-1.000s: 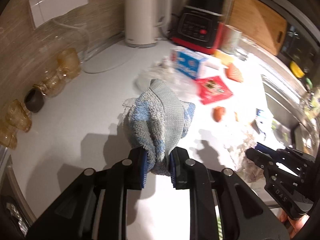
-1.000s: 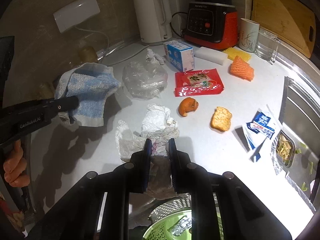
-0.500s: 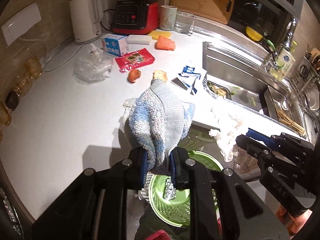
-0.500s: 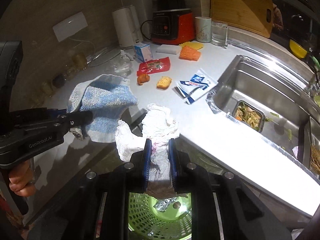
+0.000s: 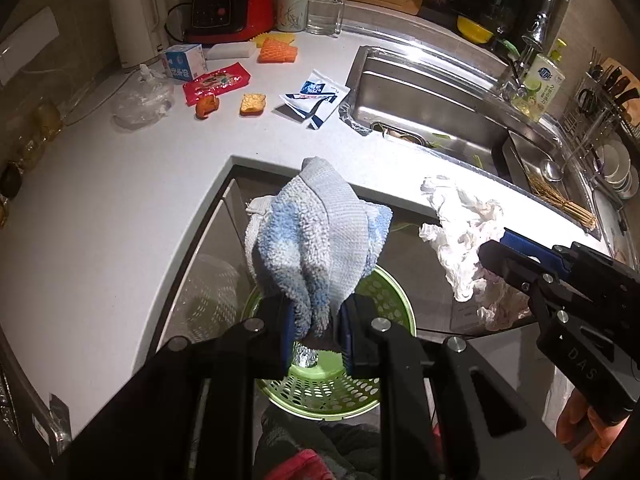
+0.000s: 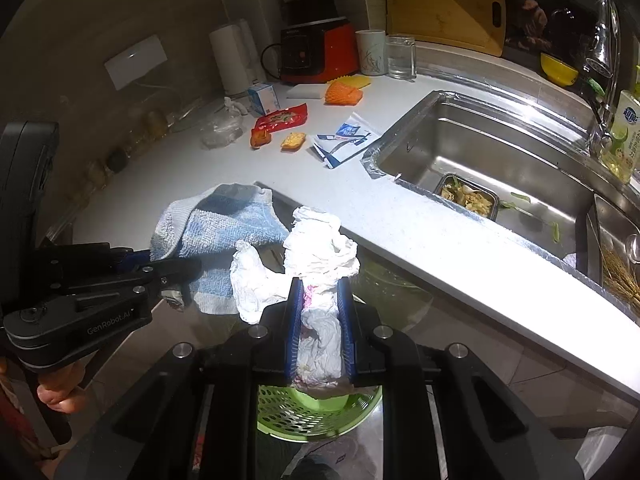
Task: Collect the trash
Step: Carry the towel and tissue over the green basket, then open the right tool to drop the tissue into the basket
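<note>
**Ana:** Jaws first. How do they stand?

**Ben:** Both narrow and loaded. The left gripper pinches a blue-and-white terry cloth towel that stands bunched above the pads. The right gripper clamps a crumpled white paper tissue wad, with a pink smear low between the pads.

**Ana:** And under them?

**Ben:** A round green perforated plastic bin sits on the floor directly below both grippers. A scrap of crumpled silver foil lies inside it. The tissue's lower end hangs over the bin's mouth; from the right wrist view I can't tell whether it touches the rim.

**Ana:** How close is the worktop?

**Ben:** The white stone countertop bends in an inner corner just beyond the towel, and both grippers are held off its edge, over the open floor. The two grippers are near each other, towel beside tissue, but apart.

**Ana:** What remains on the surface?

**Ben:** Well back from the edge: a red snack wrapper, an orange peel piece, a bit of toasted bread, a blue-and-white torn packet, a clear crumpled plastic bag and a small blue-and-white carton. The front strip of worktop is bare.

**Ana:** To the right?

**Ben:** A stainless steel sink, its foil-taped rim meeting the worktop, with a small metal tray of food scraps in the basin.
</note>
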`<state>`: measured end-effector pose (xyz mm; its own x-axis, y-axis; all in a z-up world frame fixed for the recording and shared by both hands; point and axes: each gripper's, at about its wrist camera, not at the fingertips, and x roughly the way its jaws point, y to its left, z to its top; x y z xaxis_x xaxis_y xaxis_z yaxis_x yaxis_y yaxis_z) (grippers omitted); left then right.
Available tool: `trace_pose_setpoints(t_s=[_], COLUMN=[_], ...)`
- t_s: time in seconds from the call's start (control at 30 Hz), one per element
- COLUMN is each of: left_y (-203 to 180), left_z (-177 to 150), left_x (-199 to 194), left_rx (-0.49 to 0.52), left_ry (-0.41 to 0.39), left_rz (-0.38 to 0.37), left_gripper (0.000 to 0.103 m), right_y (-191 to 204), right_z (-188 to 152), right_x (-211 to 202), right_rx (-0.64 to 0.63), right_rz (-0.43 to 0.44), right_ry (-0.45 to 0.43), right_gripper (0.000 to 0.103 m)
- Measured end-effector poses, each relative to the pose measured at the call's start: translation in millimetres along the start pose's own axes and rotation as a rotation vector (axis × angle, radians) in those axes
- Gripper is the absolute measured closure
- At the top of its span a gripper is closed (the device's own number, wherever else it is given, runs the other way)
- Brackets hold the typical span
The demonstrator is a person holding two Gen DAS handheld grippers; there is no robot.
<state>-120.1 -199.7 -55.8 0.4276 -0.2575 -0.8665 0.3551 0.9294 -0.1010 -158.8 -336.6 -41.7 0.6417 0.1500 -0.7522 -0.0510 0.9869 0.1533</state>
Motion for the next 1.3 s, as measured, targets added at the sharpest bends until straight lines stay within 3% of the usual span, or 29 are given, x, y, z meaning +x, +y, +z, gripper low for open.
trace_pose_setpoints(t_s=[0.4, 0.47, 0.53, 0.73, 1.1, 1.3], left_y=[-1, -2, -4, -8, 6, 22], left_z=[-26, -29, -34, -32, -22, -22], left_x=[51, 60, 66, 63, 42, 27], left_rx=[-0.037, -0.04, -0.033, -0.013, 0.003, -0.02], left_ry=[0.129, 0.159, 0.182, 0.172, 0.116, 0.094], left_rz=[-0.009, -0.003, -0.002, 0.008, 0.054, 0.099], left_gripper=[0.084, 0.079, 0.062, 0.04, 0.027, 0.019], right_y=[-5, -5, -5, -7, -6, -3], right_z=[-18, -20, -21, -21, -17, -26], right_x=[7, 10, 12, 15, 21, 46], right_rx=[0.001, 0.003, 0.004, 0.011, 0.018, 0.011], right_rz=[0.009, 0.012, 0.012, 0.01, 0.012, 0.026], right_ry=[0.047, 0.056, 0.062, 0.071, 0.068, 0.12], right_gripper=[0.084, 0.084, 0.084, 0.084, 0.083, 0.082])
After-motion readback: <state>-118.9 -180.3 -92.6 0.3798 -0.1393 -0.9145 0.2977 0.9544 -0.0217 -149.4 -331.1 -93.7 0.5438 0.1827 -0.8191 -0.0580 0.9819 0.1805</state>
